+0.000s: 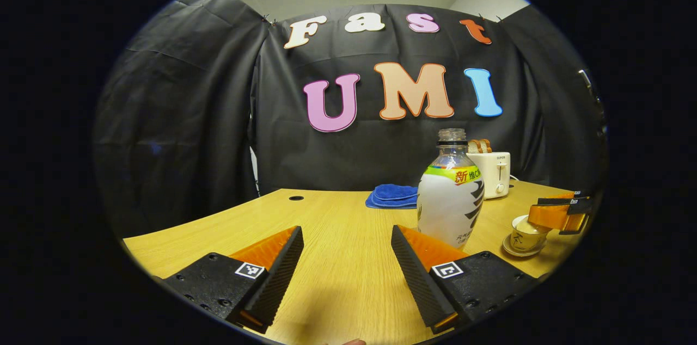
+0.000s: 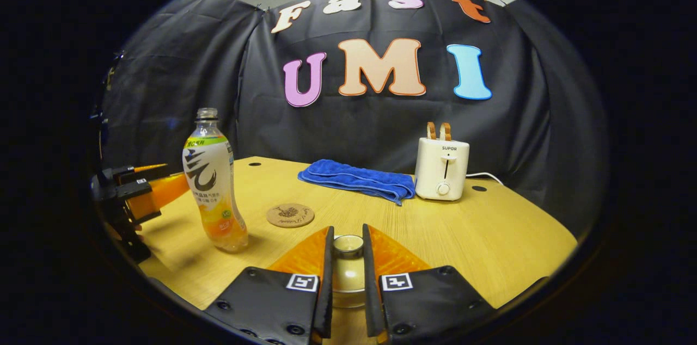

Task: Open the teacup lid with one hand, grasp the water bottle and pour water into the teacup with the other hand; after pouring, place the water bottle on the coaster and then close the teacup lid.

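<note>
Both grippers are seen over a wooden table (image 1: 337, 258). In the right gripper view, the right gripper (image 2: 347, 258) is closed on the knob of the teacup lid (image 2: 348, 269), with both fingers pressed against it. Whether the lid is lifted cannot be told. In the left gripper view, the teacup (image 1: 527, 235) is seen on its saucer, with the right gripper at its top. The left gripper (image 1: 347, 263) is held wide open above bare table, nothing between its fingers. The water bottle (image 1: 450, 198) is found upright, uncapped, just ahead and right of its right finger. Left of the right gripper, beyond the bottle's base, a round coaster (image 2: 290, 215) is seen. Farther back, a blue cloth (image 2: 356, 179) and a toaster (image 2: 441, 167) are placed.
</note>
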Motion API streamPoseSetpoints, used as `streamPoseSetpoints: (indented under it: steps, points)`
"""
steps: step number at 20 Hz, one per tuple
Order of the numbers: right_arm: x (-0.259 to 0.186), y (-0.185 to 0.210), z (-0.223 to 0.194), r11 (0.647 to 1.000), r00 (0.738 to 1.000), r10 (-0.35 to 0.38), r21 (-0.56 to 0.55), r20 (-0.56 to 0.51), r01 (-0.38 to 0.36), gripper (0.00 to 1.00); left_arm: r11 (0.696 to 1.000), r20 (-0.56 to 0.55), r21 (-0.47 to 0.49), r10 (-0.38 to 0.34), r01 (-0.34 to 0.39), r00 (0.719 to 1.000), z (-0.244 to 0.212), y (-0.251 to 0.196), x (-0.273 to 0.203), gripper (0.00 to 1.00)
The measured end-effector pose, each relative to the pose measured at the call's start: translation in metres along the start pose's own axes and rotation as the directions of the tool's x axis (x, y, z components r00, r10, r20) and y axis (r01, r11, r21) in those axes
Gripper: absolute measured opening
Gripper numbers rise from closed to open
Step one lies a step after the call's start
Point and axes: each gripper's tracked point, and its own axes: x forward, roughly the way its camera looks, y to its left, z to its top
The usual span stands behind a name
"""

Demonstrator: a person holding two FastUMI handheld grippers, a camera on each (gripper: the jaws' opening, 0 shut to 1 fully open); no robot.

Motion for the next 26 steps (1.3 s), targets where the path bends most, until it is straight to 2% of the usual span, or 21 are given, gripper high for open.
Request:
streamPoseSetpoints:
  steps: [6, 10, 16, 20, 22, 26]
  points:
    - [-0.008, -0.008, 0.029, 0.999, 0.999, 0.000, 0.043, 0.053, -0.003, 0.28, 0.995, -0.003, 0.001, -0.104, 0.104, 0.995, 0.003, -0.006, -0.010, 0.95]
    - [-0.018, -0.015, 0.042, 0.999, 0.997, -0.003, 0.054, 0.083, -0.002, 0.28, 0.989, 0.004, -0.002, -0.146, 0.146, 0.989, 0.007, -0.021, -0.009, 0.95]
    - [-0.026, -0.025, 0.049, 0.997, 0.995, -0.012, 0.080, 0.102, 0.003, 0.29, 0.967, -0.005, -0.031, -0.254, 0.254, 0.967, 0.007, -0.051, -0.024, 0.95]
    - [-0.034, -0.030, 0.051, 0.996, 0.994, -0.011, 0.087, 0.108, 0.002, 0.29, 0.955, -0.011, -0.036, -0.295, 0.294, 0.955, 0.008, -0.067, -0.021, 0.95]
    - [-0.040, -0.034, 0.054, 0.996, 0.993, -0.016, 0.089, 0.121, 0.006, 0.26, 0.950, -0.023, -0.048, -0.310, 0.308, 0.951, 0.006, -0.074, -0.017, 0.95]
    - [-0.050, -0.047, 0.061, 0.995, 0.990, -0.035, 0.096, 0.140, 0.022, 0.29, 0.943, -0.051, -0.069, -0.329, 0.326, 0.943, -0.005, -0.087, -0.005, 0.95]
